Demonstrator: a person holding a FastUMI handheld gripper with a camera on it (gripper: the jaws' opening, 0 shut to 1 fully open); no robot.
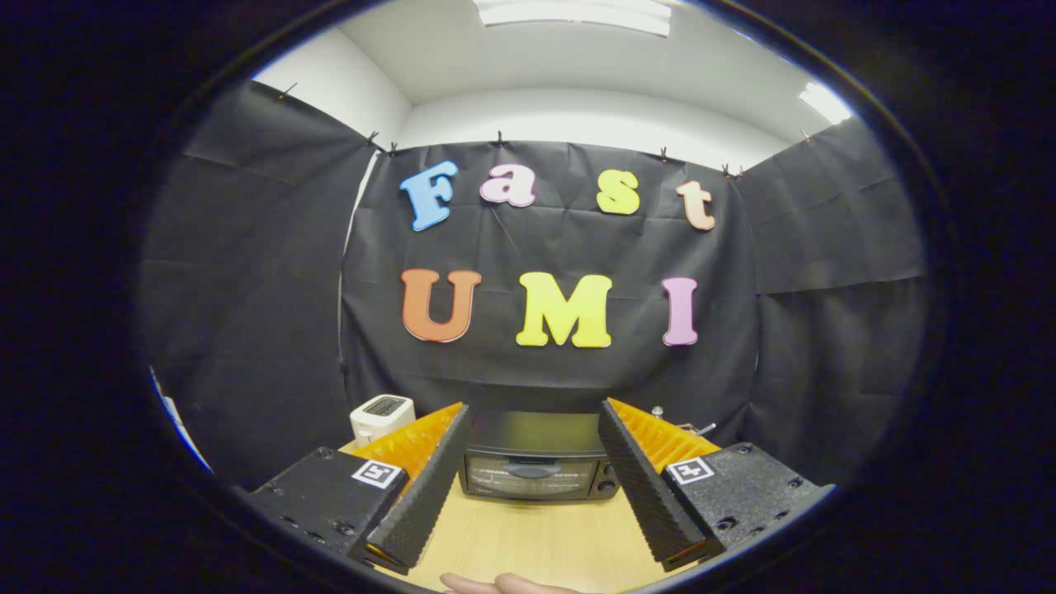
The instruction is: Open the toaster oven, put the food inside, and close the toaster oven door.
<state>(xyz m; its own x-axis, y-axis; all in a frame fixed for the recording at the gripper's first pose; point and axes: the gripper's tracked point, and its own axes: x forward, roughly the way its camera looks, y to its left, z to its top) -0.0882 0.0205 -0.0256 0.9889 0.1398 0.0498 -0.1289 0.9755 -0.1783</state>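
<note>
The tool (535, 429) is released — its fingers spread wide with nothing between them, held above the desk (536, 536). Straight ahead, beyond the fingertips, sits the toaster oven (536, 470) with its door closed; a white toaster (381, 415) stands beyond the left finger.

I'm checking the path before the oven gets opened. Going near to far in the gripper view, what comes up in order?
A person's fingertips, then the open hand-held gripper over the bare wooden table, then the shut toaster oven beyond the fingers, then the black cloth wall. The white toaster sits far left.
</note>
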